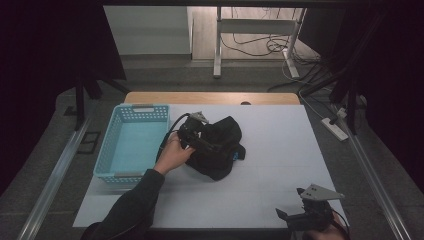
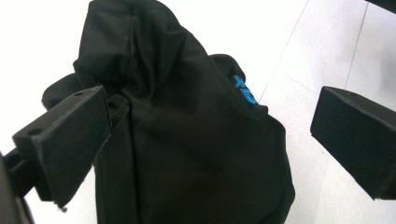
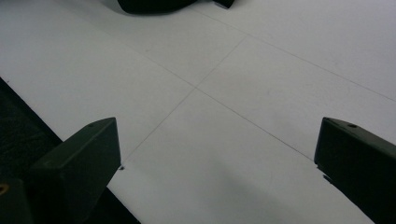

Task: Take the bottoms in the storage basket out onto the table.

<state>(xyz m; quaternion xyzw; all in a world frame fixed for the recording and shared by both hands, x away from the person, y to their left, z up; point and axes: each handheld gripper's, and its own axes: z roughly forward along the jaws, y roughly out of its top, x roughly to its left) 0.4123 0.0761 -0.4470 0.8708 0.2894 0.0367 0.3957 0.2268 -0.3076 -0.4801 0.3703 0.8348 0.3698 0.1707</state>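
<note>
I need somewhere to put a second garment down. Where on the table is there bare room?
The white table top is bare between the black garment and the right gripper, and along its far right side. The blue basket is empty. It is crowded where the left gripper meets the garment.

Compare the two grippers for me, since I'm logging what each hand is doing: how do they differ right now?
The left gripper is over the black garment at mid-table, beside the blue basket; the right gripper sits at the table's near right edge, away from it. The left gripper's jaws straddle the cloth, one touching a fold; the right gripper's jaws have bare white table between them. Both stand wide open.
</note>
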